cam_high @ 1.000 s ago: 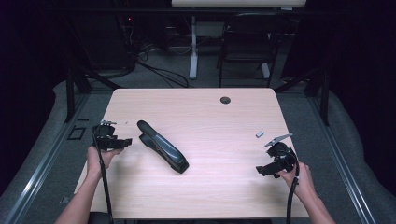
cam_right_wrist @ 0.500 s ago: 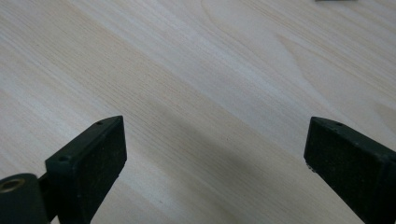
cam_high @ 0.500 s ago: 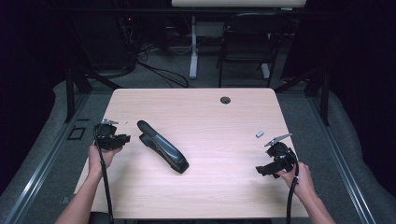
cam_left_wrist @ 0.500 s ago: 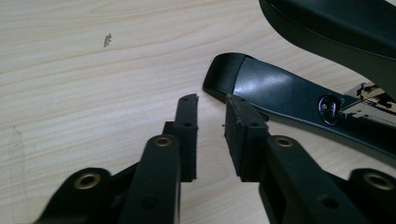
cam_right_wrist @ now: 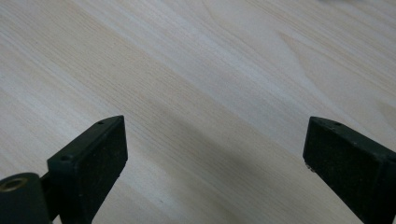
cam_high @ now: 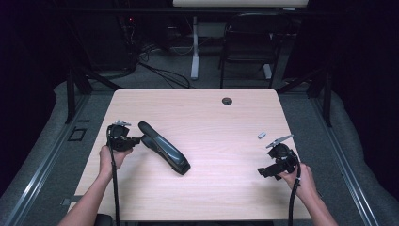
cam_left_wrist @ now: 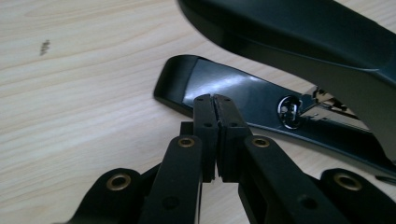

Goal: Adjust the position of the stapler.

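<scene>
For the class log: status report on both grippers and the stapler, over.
Left gripper just closed, shut empty at stapler base. Right gripper open over bare table. Small metal piece well aside.

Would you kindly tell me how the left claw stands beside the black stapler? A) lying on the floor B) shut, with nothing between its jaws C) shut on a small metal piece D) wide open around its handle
B: the left claw has just closed, its jaws pressed together with nothing between them, at the rear end of the stapler.

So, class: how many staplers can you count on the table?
1. The black stapler lies slantwise on the table's left half, just beyond the left gripper; it also shows close up in the left gripper view. None seems hidden.
</scene>
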`<state>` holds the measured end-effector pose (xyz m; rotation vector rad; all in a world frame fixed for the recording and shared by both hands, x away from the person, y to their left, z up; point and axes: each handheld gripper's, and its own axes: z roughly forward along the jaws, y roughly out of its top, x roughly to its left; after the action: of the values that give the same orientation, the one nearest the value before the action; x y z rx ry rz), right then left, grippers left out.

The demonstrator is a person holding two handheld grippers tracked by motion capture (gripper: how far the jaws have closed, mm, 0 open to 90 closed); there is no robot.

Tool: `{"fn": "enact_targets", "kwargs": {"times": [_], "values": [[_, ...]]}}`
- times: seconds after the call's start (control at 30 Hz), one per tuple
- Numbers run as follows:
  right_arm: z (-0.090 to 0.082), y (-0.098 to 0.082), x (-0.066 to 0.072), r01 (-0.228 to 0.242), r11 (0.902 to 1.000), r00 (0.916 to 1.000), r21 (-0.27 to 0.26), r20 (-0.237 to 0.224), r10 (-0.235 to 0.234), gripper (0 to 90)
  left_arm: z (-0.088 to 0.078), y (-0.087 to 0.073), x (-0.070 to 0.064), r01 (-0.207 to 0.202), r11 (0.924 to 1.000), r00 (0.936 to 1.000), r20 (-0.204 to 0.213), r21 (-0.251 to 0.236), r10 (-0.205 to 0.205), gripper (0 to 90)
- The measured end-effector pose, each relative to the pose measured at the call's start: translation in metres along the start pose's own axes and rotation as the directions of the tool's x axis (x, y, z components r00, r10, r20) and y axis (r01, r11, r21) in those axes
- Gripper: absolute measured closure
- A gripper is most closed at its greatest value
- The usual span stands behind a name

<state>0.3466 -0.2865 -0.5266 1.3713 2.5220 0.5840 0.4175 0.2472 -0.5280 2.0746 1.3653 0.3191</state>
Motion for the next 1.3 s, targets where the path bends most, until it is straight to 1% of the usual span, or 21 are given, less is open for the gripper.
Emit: {"fn": "enact_targets", "kwargs": {"times": [0.07, 0.1, 0.13, 0.23, 0.27, 0.4, 0.47, 0.5, 0.53, 0.57, 0.6, 0.7, 0.77, 0.8, 0.83, 0.9, 0.97, 1.03, 1.17, 1.23, 1.3], "values": [[0.000, 0.000, 0.000, 0.002, 1.0000, 1.0000, 0.002, -0.004, -0.002, 6.1, 0.002, 0.001, -0.003, -0.004, 1.0000, 1.0000, 0.004, 0.005, 0.004, 89.0], [0.000, 0.000, 0.000, 0.002, 1.0000, 1.0000, 0.003, -0.004, -0.002, 6.1, 0.003, 0.001, -0.005, -0.013, 0.9999, 0.9999, 0.006, 0.009, 0.013, 89.0], [0.000, 0.000, 0.000, 0.003, 1.0000, 1.0000, 0.003, -0.004, -0.003, 6.1, 0.005, 0.003, -0.011, -0.018, 0.9997, 0.9997, 0.017, 0.015, 0.018, 89.1], [0.000, 0.000, 0.000, 0.004, 1.0000, 1.0000, 0.005, -0.003, -0.004, 6.2, 0.008, 0.003, -0.017, -0.026, 0.9994, 0.9991, 0.033, 0.022, 0.025, 89.3], [0.000, 0.000, 0.000, 0.004, 1.0000, 1.0000, 0.005, -0.003, -0.004, 6.2, 0.008, 0.003, -0.017, -0.026, 0.9994, 0.9991, 0.033, 0.022, 0.025, 89.4], [0.000, 0.000, 0.000, 0.008, 0.9999, 1.0000, 0.013, -0.003, -0.008, 6.2, 0.012, 0.004, -0.023, -0.041, 0.9987, 0.9977, 0.056, 0.030, 0.039, 89.5], [0.001, 0.000, 0.000, 0.007, 0.9999, 1.0000, 0.013, -0.001, -0.007, 6.3, 0.015, 0.003, -0.026, -0.044, 0.9984, 0.9962, 0.077, 0.035, 0.041, 89.6], [0.001, 0.000, 0.000, 0.007, 0.9999, 1.0000, 0.013, -0.001, -0.007, 6.3, 0.015, 0.003, -0.026, -0.044, 0.9984, 0.9962, 0.077, 0.035, 0.041, 89.6], [0.001, 0.000, 0.001, 0.006, 0.9999, 1.0000, 0.010, -0.002, -0.006, 6.2, 0.017, 0.002, -0.029, -0.040, 0.9984, 0.9950, 0.093, 0.040, 0.036, 89.6], [0.001, 0.000, 0.001, 0.006, 0.9999, 1.0000, 0.010, -0.002, -0.006, 6.2, 0.017, 0.002, -0.029, -0.040, 0.9984, 0.9950, 0.093, 0.040, 0.036, 89.6], [0.001, 0.000, 0.001, 0.007, 0.9999, 1.0000, 0.010, -0.002, -0.007, 6.3, 0.018, 0.001, -0.031, -0.039, 0.9984, 0.9933, 0.111, 0.041, 0.034, 89.6], [0.002, 0.000, 0.001, 0.002, 1.0000, 1.0000, 0.006, -0.008, -0.002, 6.3, 0.018, 0.001, -0.032, -0.044, 0.9983, 0.9918, 0.122, 0.038, 0.039, 89.6], [0.002, 0.000, 0.001, 0.007, 0.9999, 1.0000, 0.015, -0.002, -0.006, 6.3, 0.019, 0.001, -0.036, -0.051, 0.9982, 0.9890, 0.141, 0.033, 0.046, 89.7], [0.002, 0.000, 0.001, 0.007, 0.9998, 1.0000, 0.016, -0.003, -0.007, 6.3, 0.019, 0.001, -0.037, -0.055, 0.9980, 0.9892, 0.138, 0.032, 0.050, 89.7], [0.002, 0.000, 0.001, 0.007, 0.9998, 1.0000, 0.017, -0.003, -0.007, 6.3, 0.020, 0.000, -0.038, -0.060, 0.9978, 0.9897, 0.132, 0.029, 0.055, 89.8], [0.002, 0.000, 0.001, 0.007, 0.9998, 1.0000, 0.018, -0.006, -0.007, 6.3, 0.020, 0.000, -0.038, -0.059, 0.9979, 0.9894, 0.135, 0.026, 0.054, 89.8], [0.002, 0.000, 0.001, 0.007, 0.9998, 1.0000, 0.019, -0.007, -0.007, 6.3, 0.020, -0.001, -0.036, -0.044, 0.9988, 0.9882, 0.148, 0.021, 0.040, 89.8], [0.002, 0.000, 0.001, 0.016, 0.9995, 0.9999, 0.028, -0.001, -0.016, 6.3, 0.021, -0.001, -0.036, -0.043, 0.9990, 0.9882, 0.148, 0.014, 0.041, 89.8], [0.002, 0.001, 0.001, 0.014, 0.9996, 0.9999, 0.026, -0.001, -0.014, 6.3, 0.021, -0.001, -0.035, -0.041, 0.9991, 0.9875, 0.153, 0.012, 0.038, 89.9], [0.003, 0.001, 0.002, 0.010, 0.9998, 0.9999, 0.015, 0.002, -0.010, 6.3, 0.022, -0.001, -0.034, -0.042, 0.9991, 0.9869, 0.156, 0.008, 0.041, 89.9], [0.003, 0.001, 0.002, 0.011, 0.9998, 0.9999, 0.017, -0.008, -0.011, 6.3, 0.023, -0.001, -0.035, -0.044, 0.9990, 0.9862, 0.160, 0.004, 0.043, 89.9]]}}
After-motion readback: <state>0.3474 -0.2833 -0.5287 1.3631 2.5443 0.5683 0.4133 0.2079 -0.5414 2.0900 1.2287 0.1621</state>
